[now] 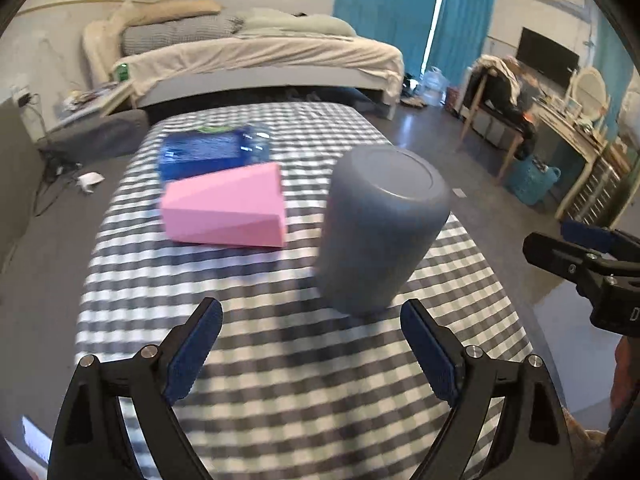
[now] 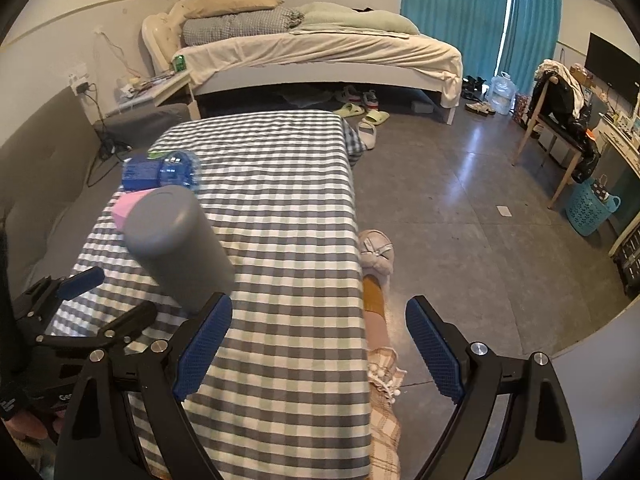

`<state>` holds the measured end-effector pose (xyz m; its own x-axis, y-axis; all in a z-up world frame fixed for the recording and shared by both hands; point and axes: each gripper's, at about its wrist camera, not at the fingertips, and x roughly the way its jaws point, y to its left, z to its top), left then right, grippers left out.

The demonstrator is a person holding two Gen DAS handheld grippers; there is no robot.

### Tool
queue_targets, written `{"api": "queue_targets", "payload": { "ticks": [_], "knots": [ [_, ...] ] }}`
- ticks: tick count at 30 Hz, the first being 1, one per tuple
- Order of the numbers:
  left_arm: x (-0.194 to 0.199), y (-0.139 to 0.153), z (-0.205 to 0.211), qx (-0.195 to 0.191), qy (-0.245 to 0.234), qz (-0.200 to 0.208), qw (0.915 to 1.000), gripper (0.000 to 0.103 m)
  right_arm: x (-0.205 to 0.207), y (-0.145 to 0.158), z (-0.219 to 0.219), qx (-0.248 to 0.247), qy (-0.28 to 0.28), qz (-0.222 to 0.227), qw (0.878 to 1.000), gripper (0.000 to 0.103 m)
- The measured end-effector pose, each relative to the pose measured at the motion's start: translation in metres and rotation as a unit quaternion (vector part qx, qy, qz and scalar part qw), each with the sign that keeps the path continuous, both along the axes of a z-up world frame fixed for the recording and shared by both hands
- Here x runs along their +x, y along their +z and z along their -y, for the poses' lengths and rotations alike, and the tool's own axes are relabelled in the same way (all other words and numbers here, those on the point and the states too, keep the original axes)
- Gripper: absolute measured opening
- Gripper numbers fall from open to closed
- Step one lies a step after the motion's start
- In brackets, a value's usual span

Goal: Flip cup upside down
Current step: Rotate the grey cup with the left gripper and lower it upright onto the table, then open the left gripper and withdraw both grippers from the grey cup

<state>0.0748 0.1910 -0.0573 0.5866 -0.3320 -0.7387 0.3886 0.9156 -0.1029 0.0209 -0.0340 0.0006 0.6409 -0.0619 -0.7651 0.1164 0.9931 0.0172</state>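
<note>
Okay, your grey cup [image 1: 380,228] stands mouth-down on the checked tablecloth [image 1: 288,360], flat base up, leaning a bit in the fisheye view. From the right wrist the same cup [image 2: 178,246] sits on the left part of the table, near its front.

Just beside it, to its left and slightly behind, a pink wedge-shaped box [image 1: 226,210] lies on its side; whether the two touch is unclear. Behind the pink box lies a blue plastic-wrapped pack [image 1: 212,154], blurred in the left view, and the right wrist shows it [image 2: 160,172] near the cloth's left edge.

Your left gripper [image 1: 311,320] has its jaws spread wide, nothing between them, the cup just ahead of the right-hand blue pad [image 1: 430,354] but apart from it. Your right gripper [image 2: 320,318] is also spread wide and empty, hanging over the table's right edge, and its left pad [image 2: 204,346] sits just in front of the cup's lower side. In the right wrist view, the left gripper's black frame shows at the lower left.
</note>
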Motion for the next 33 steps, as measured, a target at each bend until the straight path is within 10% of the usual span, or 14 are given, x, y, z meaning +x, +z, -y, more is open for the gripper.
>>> {"api": "queue_targets", "payload": {
  "ticks": [17, 33],
  "knots": [
    [-0.053, 0.051, -0.045, -0.003, 0.090, 0.157, 0.9834, 0.103, -0.039, 0.014, -0.043, -0.017, 0.054, 0.107, 0.993, 0.093],
    [-0.059, 0.045, -0.063, -0.002, 0.113, 0.149, 0.9823, 0.103, -0.042, 0.016, -0.044, -0.016, 0.047, 0.122, 0.991, 0.103]
  ]
}}
